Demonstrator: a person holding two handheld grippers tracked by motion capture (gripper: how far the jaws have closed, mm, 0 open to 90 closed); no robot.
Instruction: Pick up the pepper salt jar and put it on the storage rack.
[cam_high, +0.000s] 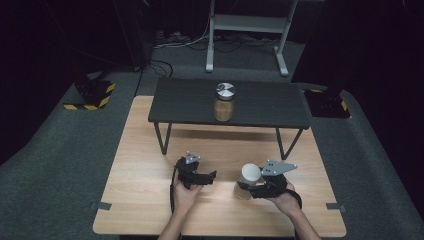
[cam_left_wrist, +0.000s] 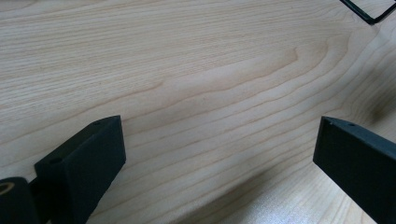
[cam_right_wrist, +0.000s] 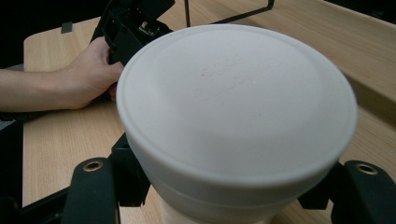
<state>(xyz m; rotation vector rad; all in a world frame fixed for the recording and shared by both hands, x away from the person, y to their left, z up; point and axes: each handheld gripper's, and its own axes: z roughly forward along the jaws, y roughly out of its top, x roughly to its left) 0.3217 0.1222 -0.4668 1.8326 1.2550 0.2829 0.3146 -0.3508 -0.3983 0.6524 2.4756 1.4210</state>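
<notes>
Right gripper (cam_high: 262, 189) clamped on white-lidded jar (cam_high: 248, 180), probably low on its neck; lift straight, avoid tilt; left gripper (cam_high: 202, 177) jaws apart, idle near it.

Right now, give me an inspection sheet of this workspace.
Surface: light wooden table, bare wood between the left jaws.
Job's things: white-lidded jar near the front edge, its lid between the right jaws; a second jar with a metal lid stands on the black shelf.
Clutter: nothing seen.
Grippers: left gripper open, holding nothing; right gripper shut on the white-lidded jar.
Cables: a cable trails from the left gripper; floor cables behind the table.
Surroundings: dark carpet, a grey stand, hazard-striped bases.
</notes>
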